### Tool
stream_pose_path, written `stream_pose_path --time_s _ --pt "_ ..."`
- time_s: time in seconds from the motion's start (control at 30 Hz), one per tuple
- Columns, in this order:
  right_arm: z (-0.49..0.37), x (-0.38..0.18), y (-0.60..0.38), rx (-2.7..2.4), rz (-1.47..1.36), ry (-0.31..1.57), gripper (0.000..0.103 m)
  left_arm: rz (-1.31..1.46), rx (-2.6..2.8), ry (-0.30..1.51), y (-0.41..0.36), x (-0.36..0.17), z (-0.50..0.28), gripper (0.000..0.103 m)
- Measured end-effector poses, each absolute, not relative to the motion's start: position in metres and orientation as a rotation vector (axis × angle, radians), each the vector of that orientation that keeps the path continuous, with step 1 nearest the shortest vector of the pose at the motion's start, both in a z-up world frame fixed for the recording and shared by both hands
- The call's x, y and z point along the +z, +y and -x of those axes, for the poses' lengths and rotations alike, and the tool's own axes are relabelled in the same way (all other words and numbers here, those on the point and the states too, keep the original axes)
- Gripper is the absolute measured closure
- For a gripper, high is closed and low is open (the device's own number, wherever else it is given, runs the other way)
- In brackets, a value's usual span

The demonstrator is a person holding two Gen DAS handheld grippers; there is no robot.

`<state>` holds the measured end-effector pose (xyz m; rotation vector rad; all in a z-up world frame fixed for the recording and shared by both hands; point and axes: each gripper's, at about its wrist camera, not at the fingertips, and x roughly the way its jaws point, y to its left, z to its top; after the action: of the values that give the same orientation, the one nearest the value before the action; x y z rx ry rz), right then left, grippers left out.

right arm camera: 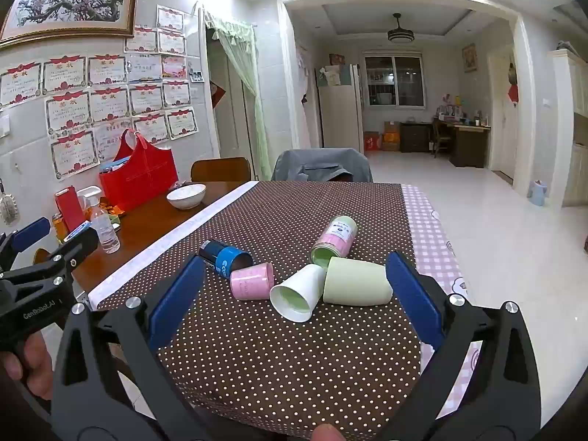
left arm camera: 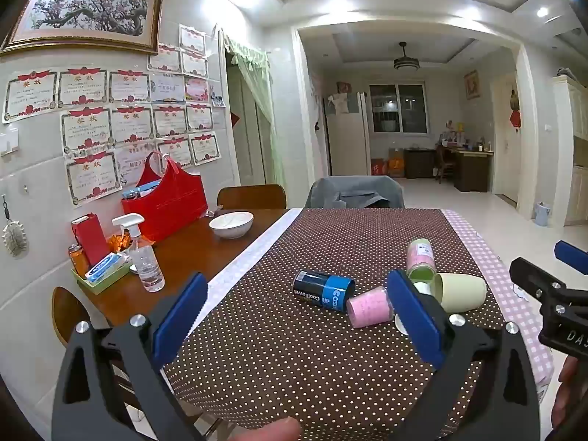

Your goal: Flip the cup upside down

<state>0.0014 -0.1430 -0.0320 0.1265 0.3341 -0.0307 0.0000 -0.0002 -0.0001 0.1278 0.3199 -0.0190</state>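
Note:
Several cups lie on their sides on the brown dotted cloth [right arm camera: 294, 349]: a blue and black cup [right arm camera: 224, 259], a pink cup [right arm camera: 251, 281], a white cup with green inside [right arm camera: 299, 292], a pale green cup [right arm camera: 356, 281] and a pink-labelled green cup [right arm camera: 334, 240]. My right gripper [right arm camera: 294, 294] is open and empty, just short of the white and pale green cups. My left gripper [left arm camera: 299, 312] is open and empty, with the blue cup [left arm camera: 323, 288] and pink cup [left arm camera: 369, 307] ahead between its fingers. Its right finger hides the white cup. The pale green cup [left arm camera: 461, 292] lies to its right.
On the wooden table [left arm camera: 191, 253] to the left stand a white bowl [left arm camera: 231, 222], a red basket [left arm camera: 167, 198], a spray bottle [left arm camera: 145, 257] and a tray of small items [left arm camera: 101, 273]. Chairs [left arm camera: 354, 191] stand at the far edge. A pink checked cloth [right arm camera: 433, 242] covers the right edge.

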Motion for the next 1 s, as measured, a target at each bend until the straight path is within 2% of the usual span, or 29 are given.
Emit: stream_pose_path --time_s 1.0 --pt "0.0016 -0.0224 -0.1422 -0.026 -0.128 0.323 0.006 -0.111 -0.014 0.329 0.0020 -0.0072 -0.0039 0.007"
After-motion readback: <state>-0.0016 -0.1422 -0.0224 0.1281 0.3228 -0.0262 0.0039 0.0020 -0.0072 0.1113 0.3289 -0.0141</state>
